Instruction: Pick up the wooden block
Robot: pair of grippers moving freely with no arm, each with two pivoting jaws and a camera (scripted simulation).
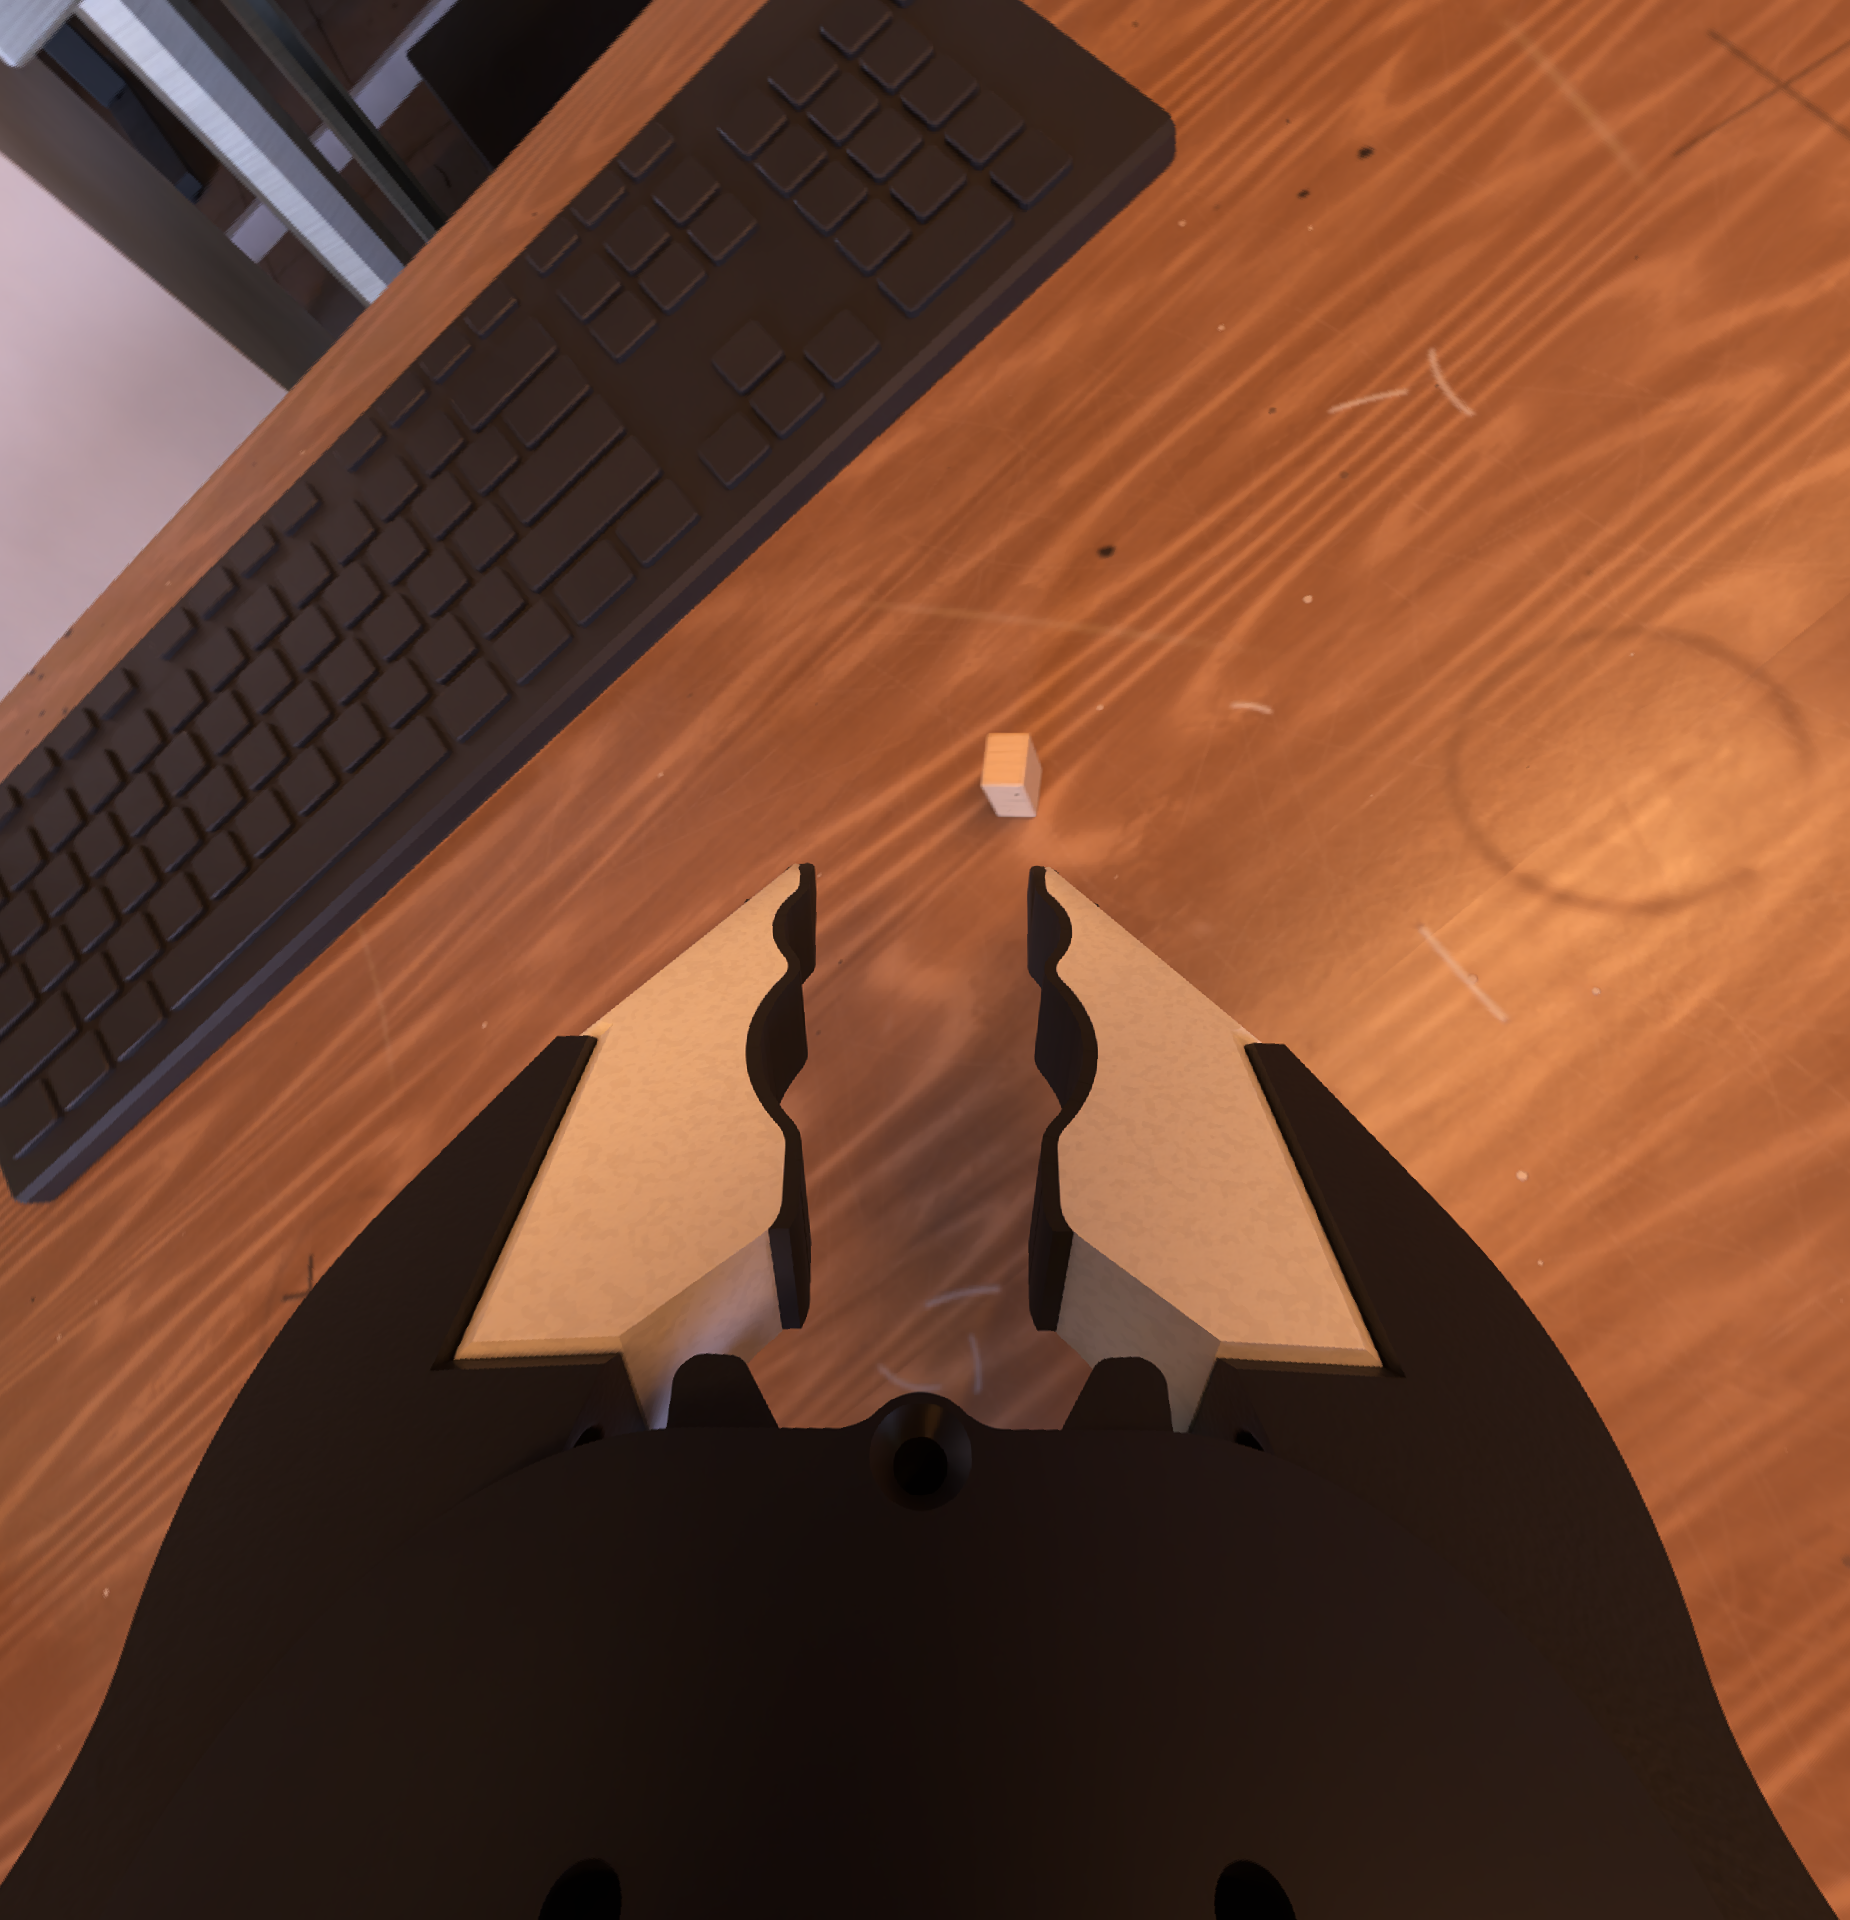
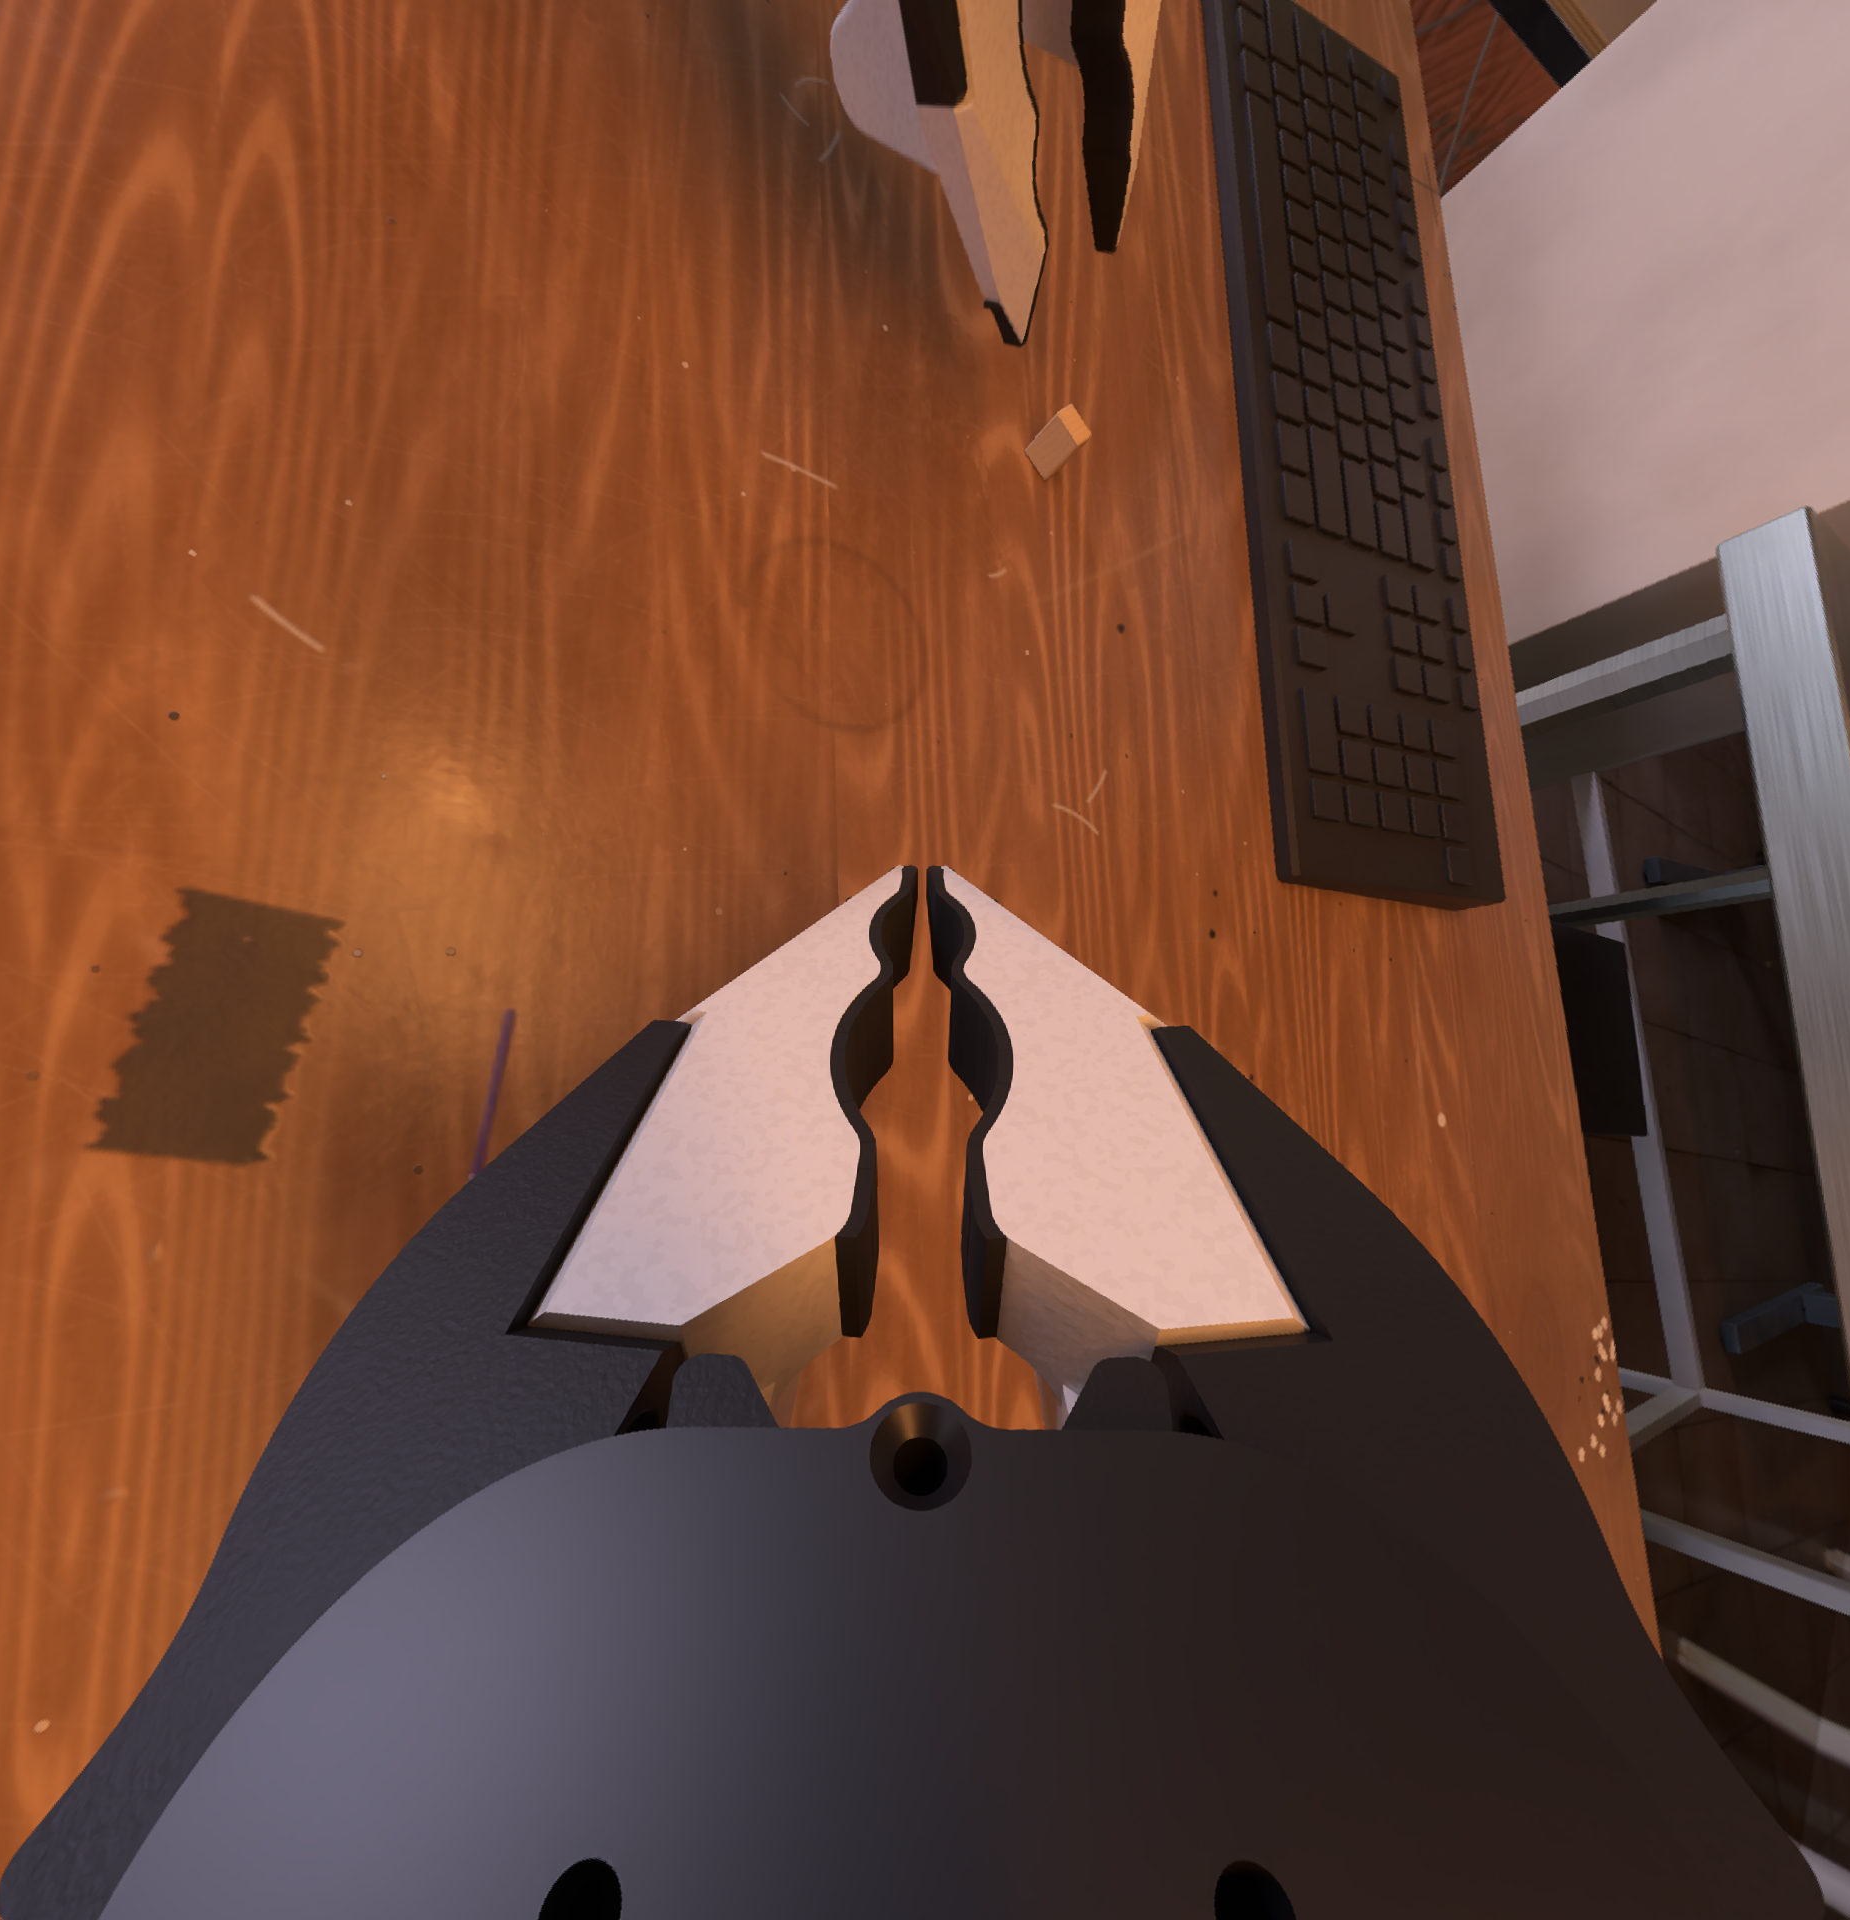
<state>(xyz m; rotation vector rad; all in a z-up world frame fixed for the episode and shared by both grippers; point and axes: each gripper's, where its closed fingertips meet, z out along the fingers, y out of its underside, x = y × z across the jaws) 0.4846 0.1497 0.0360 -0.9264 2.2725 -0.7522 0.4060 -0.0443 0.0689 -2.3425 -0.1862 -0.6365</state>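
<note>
A small pale wooden block [image 1: 1010, 774] stands on the wooden desk, just ahead of my left gripper [image 1: 922, 873] and a little right of its centre line. The left gripper is open and empty, above the desk, apart from the block. In the right wrist view the block [image 2: 1058, 442] lies far ahead, with the left gripper [image 2: 1066, 291] hanging over the desk beyond it. My right gripper [image 2: 921, 871] is shut and empty, far from the block.
A black keyboard [image 1: 464, 582] lies along the desk's edge left of the block; it shows at the right in the right wrist view [image 2: 1357, 468]. A metal shelf frame [image 2: 1731, 935] stands beyond the desk edge. A dark jagged patch [image 2: 214, 1029] marks the desk at left.
</note>
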